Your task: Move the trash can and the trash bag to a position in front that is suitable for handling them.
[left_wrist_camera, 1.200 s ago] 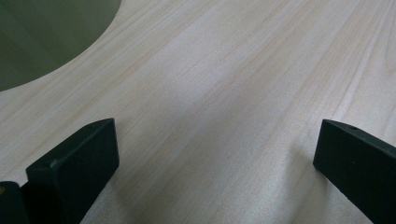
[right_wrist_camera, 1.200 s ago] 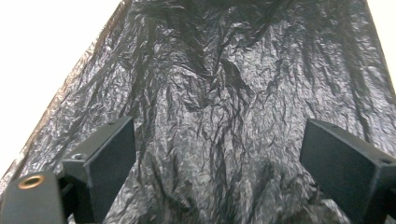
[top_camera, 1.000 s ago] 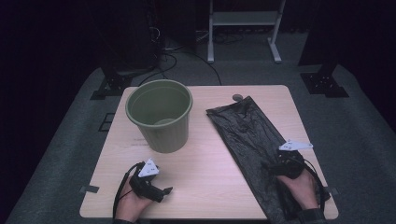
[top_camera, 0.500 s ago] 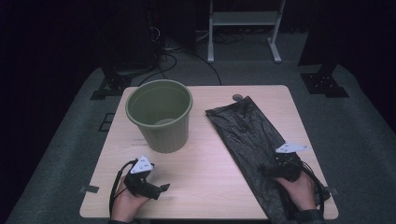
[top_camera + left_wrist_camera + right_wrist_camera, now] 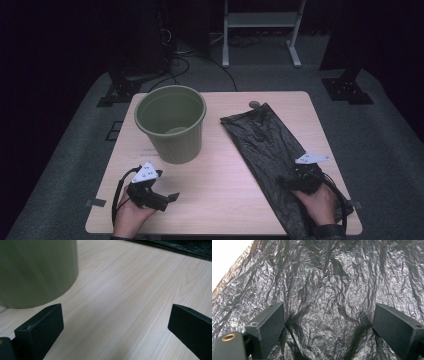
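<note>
**Right gripper pressed onto the black bag, left gripper low beside the bin**

While the person's right hand rests on the near end of the black plastic bag, the right gripper sits on top of that bag with its jaws spread wide. Seen in the right gripper view, both jaws press down into the crinkled film of the bag, and the plastic puckers into folds at each jaw tip; nothing is pinched between them. The bag lies flat on the right half of the wooden table, running from the far edge toward the near right corner.

On the left side, the left gripper is held low over the bare tabletop in the person's left hand, near the front edge. Its jaws are also wide apart and hold nothing: the left gripper view shows plain wood between them. The green bin stands upright on the table just beyond this gripper, its ribbed wall close to the left jaw but apart from it. Bin and bag lie side by side, not touching.
</note>
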Available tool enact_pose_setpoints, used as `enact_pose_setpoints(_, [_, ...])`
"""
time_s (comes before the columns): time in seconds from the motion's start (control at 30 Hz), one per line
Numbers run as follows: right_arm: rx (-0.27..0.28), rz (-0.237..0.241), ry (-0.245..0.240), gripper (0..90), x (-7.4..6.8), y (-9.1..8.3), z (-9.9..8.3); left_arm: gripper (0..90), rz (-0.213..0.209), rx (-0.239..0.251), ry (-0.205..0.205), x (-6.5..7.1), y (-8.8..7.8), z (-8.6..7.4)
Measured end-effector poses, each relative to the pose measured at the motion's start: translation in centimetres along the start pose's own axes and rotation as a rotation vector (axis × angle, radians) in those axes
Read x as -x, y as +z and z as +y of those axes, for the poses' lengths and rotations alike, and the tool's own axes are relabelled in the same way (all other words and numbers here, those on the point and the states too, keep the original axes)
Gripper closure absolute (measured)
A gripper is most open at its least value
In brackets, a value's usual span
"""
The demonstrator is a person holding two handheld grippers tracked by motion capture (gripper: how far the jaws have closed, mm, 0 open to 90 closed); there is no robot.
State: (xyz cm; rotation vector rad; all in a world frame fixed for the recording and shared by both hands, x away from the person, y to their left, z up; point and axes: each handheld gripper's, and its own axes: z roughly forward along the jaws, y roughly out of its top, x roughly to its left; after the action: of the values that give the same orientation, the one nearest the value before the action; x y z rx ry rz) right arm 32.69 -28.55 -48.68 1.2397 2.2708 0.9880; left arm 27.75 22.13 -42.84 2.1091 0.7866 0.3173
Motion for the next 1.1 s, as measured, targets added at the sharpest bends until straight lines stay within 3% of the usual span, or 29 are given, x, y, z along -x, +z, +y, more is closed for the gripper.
enact_pose_setpoints(0.43, [0.000,0.000,0.001,10.0,0.0,0.0,0.0,0.0,0.024,0.073,-0.009,-1.1,-2.6,2.3])
enact_pose_setpoints(0.77, [0.000,0.000,0.001,10.0,0.0,0.0,0.0,0.0,0.046,0.076,-0.005,-1.6,-3.7,4.2])
enact_pose_setpoints(1.1, [0.000,0.000,0.001,10.0,0.0,0.0,0.0,0.0,0.069,0.113,-0.015,-2.3,-4.7,5.4])
